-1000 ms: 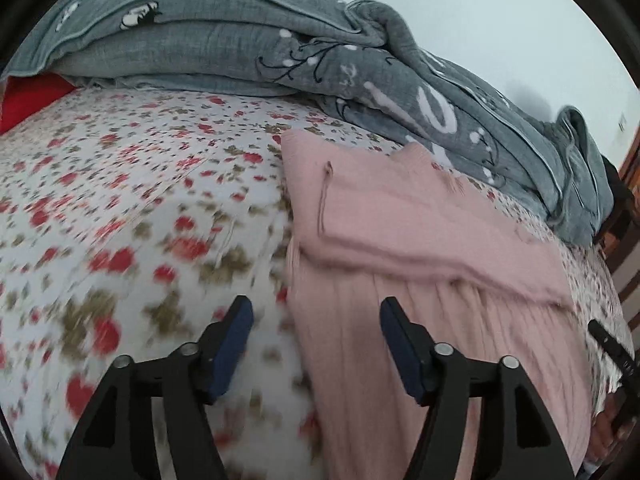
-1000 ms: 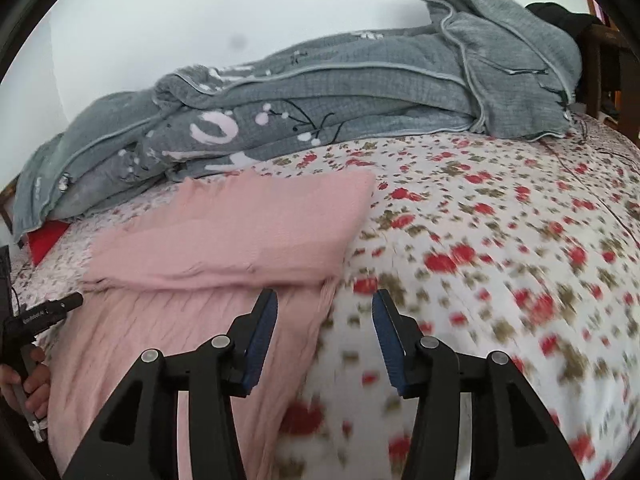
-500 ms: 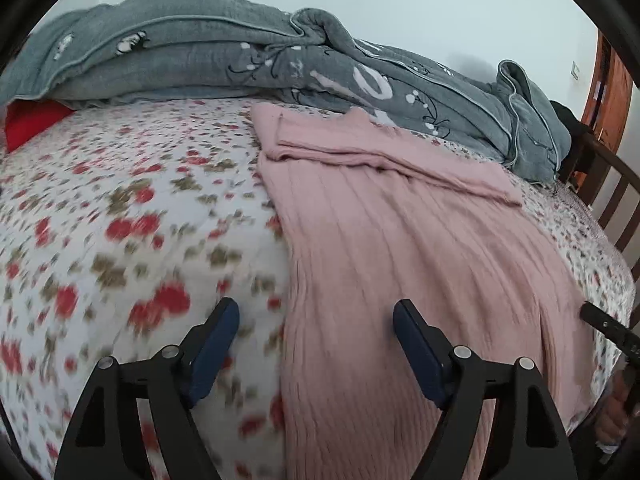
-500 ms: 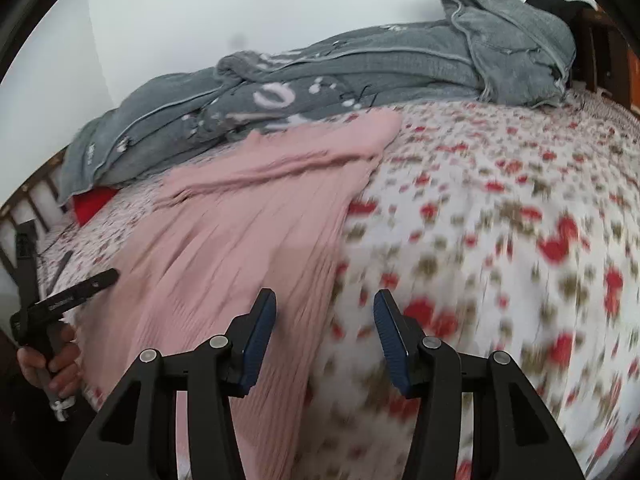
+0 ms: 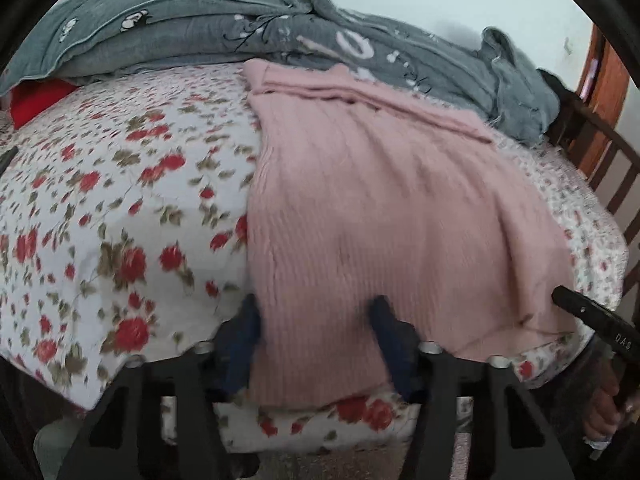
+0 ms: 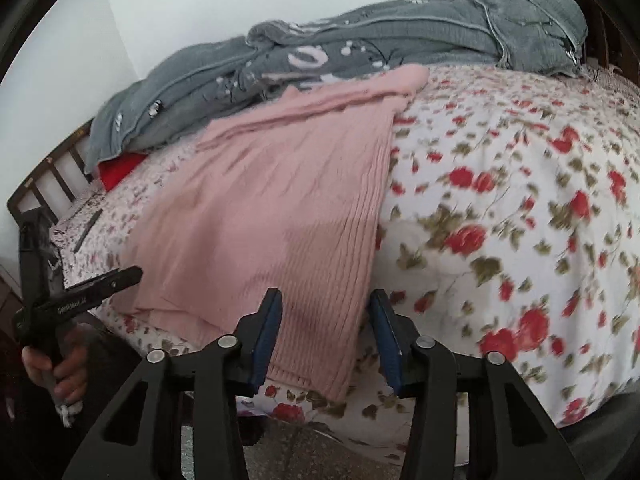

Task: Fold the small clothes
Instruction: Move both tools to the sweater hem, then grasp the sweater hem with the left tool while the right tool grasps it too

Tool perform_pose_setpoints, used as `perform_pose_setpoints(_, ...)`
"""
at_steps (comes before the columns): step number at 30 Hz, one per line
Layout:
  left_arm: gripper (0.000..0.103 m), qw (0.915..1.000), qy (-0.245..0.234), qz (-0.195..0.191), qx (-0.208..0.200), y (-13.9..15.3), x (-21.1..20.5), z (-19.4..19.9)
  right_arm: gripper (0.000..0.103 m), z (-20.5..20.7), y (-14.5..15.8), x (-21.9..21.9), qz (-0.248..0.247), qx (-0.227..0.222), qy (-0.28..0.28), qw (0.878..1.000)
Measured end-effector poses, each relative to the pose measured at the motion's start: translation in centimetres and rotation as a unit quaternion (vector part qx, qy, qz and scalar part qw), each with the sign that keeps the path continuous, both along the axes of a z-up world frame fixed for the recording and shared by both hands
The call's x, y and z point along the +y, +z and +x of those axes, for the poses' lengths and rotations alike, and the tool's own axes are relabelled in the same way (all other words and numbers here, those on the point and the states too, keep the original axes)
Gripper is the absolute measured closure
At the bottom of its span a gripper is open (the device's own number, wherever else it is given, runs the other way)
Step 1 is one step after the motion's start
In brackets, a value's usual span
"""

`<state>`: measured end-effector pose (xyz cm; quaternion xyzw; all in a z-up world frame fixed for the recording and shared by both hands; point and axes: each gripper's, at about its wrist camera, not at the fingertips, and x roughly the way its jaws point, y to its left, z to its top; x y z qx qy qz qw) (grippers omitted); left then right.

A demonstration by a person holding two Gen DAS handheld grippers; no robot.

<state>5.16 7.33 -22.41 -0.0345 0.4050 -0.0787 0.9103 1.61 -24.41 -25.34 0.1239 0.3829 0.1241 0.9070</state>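
Observation:
A pink ribbed knit garment [image 5: 384,200] lies flat on the floral bedsheet [image 5: 120,200], its far end folded over in a band. Its near hem hangs at the bed's front edge. My left gripper [image 5: 316,340] is open, its blue pads on either side of the garment's near left corner. In the right wrist view the garment [image 6: 280,208] runs back from the bed's edge, and my right gripper [image 6: 326,336] is open with its pads either side of the near right corner. Neither gripper is shut on the cloth.
A grey patterned quilt [image 5: 280,32] is heaped along the back against the wall. A red cushion [image 5: 36,100] sits at the far left. A wooden bed rail [image 5: 608,152] stands on the right. The other gripper shows in each view: the right one [image 5: 592,320], the left one [image 6: 72,296].
Both grippers have drawn back from the folded far end, down to the garment's near hem at the bed's edge. Both have stayed open.

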Motion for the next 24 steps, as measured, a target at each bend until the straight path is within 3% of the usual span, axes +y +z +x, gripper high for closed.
perform_pose_setpoints(1,0.072,1.0,0.0,0.002,-0.003,0.0,0.0,-0.1,0.083,0.1,-0.2,0.3,-0.003,0.005,0.003,1.0)
perform_pose_setpoints(2,0.082,1.0,-0.003,-0.004,-0.001,0.1,0.1,-0.2,0.098,0.1,-0.2,0.5,-0.01,0.002,0.005,1.0)
perform_pose_setpoints(3,0.093,0.9998,-0.008,-0.019,0.002,0.3,0.4,-0.1,0.098,-0.3,0.2,0.6,-0.02,-0.015,0.0,1.0)
perform_pose_setpoints(7,0.093,0.9972,-0.004,-0.074,0.005,0.6,3.0,-0.2,0.098,-2.4,2.4,-1.0,-0.008,-0.078,-0.021,0.997)
perform_pose_setpoints(10,0.093,0.993,0.003,-0.117,0.016,0.2,4.8,-0.1,0.099,-2.3,1.7,-3.4,0.026,-0.055,-0.048,0.997)
perform_pose_setpoints(13,0.093,0.9926,0.006,-0.12,0.018,0.1,5.3,0.1,0.099,-1.4,0.0,-3.9,0.016,-0.017,-0.062,0.998)
perform_pose_setpoints(17,0.093,0.9917,0.005,-0.128,0.013,0.3,6.0,-0.3,0.099,-2.6,1.3,-3.3,0.008,-0.048,-0.05,0.998)
perform_pose_setpoints(21,0.091,0.9917,0.011,-0.125,0.029,-1.2,5.7,0.3,0.099,-1.1,-1.0,-3.2,0.007,-0.003,-0.056,0.998)
perform_pose_setpoints(24,0.085,0.9927,0.009,-0.118,0.023,-1.0,5.5,0.1,0.096,-1.2,-0.7,-3.1,0.009,-0.006,-0.056,0.998)
